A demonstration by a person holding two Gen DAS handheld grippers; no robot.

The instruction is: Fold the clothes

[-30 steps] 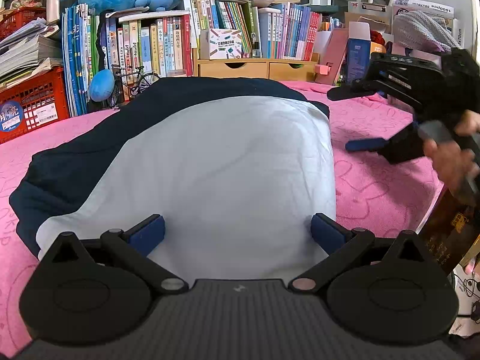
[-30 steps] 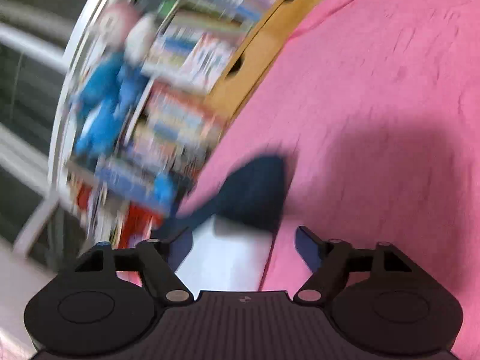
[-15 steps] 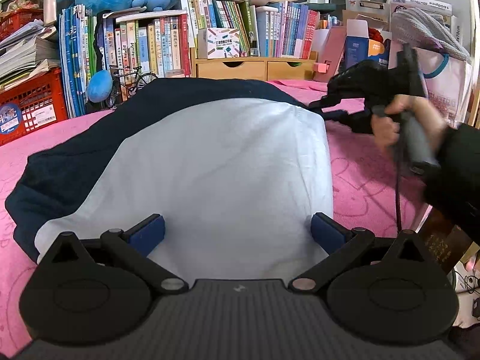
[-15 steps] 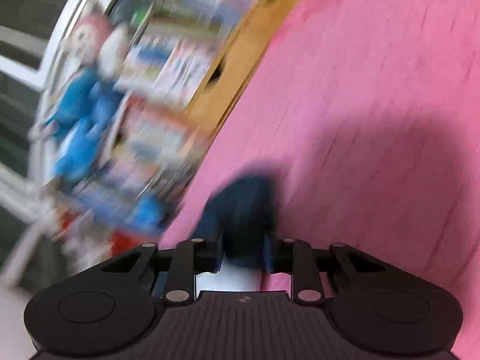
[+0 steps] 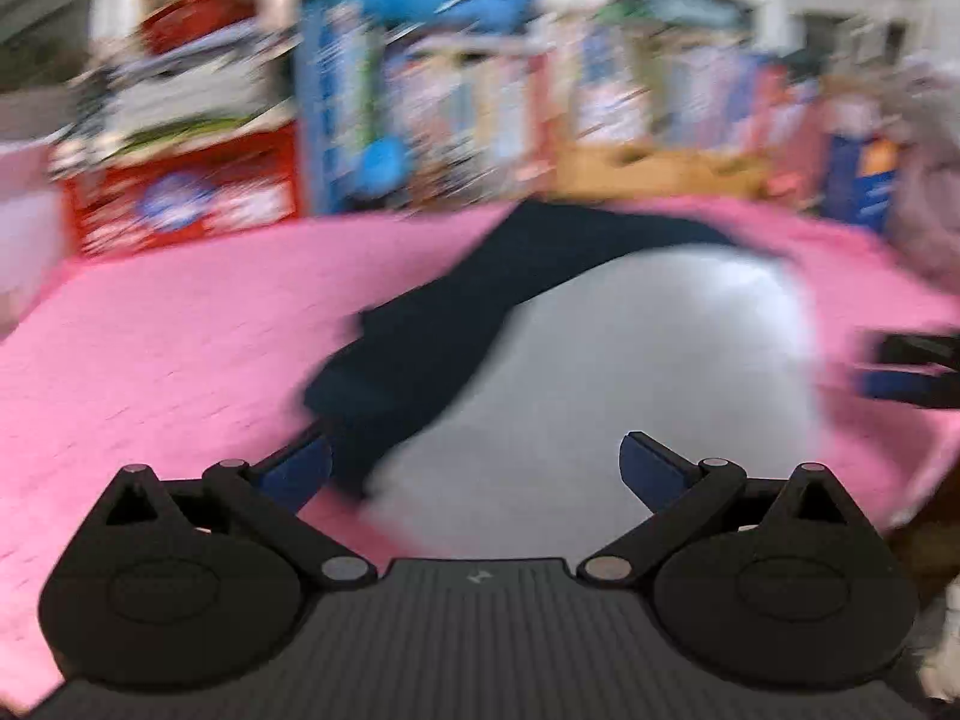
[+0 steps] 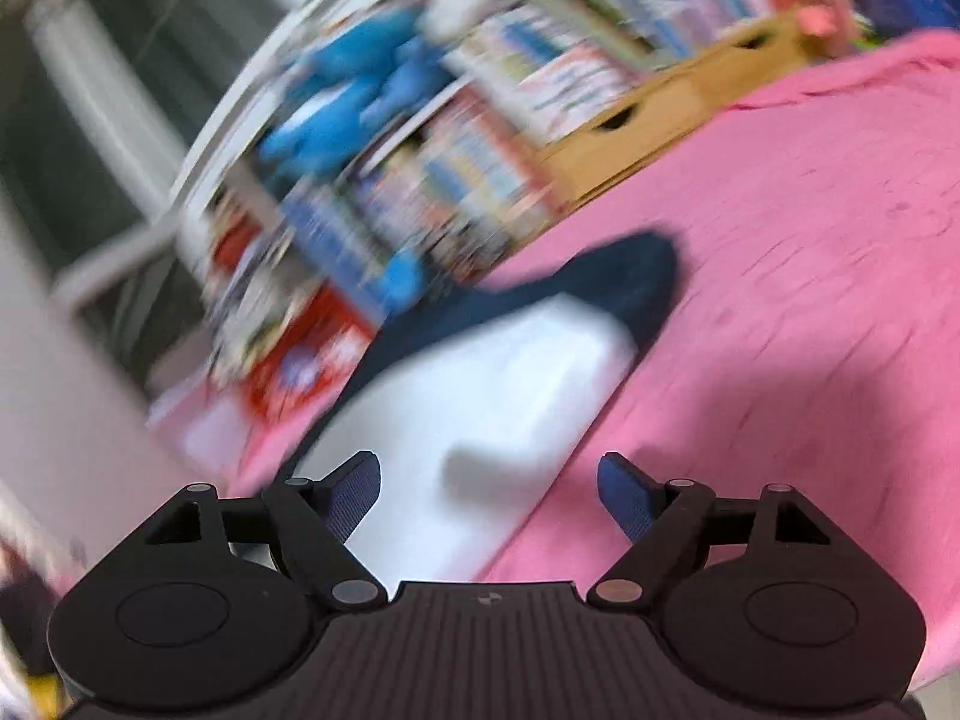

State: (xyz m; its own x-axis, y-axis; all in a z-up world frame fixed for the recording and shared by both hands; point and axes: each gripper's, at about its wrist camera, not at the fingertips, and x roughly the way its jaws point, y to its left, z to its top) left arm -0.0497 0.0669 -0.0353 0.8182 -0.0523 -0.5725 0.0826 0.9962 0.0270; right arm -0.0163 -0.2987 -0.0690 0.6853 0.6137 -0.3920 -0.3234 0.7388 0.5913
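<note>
Let go of the dark edge of the shirt (image 6: 498,384) a moment ago — right hand-held gripper (image 6: 489,495) pinched it, then jaws just opened, spread wide now with nothing pinched. Left hand-held gripper (image 5: 474,468) spread wide too, empty, swung toward the shirt's dark left side. Shirt flat on the pink bed (image 5: 150,324), middle of both views. Probably next fold coming. Very blurry — books (image 6: 468,138) at top smeared, shirt edges hard to see.
</note>
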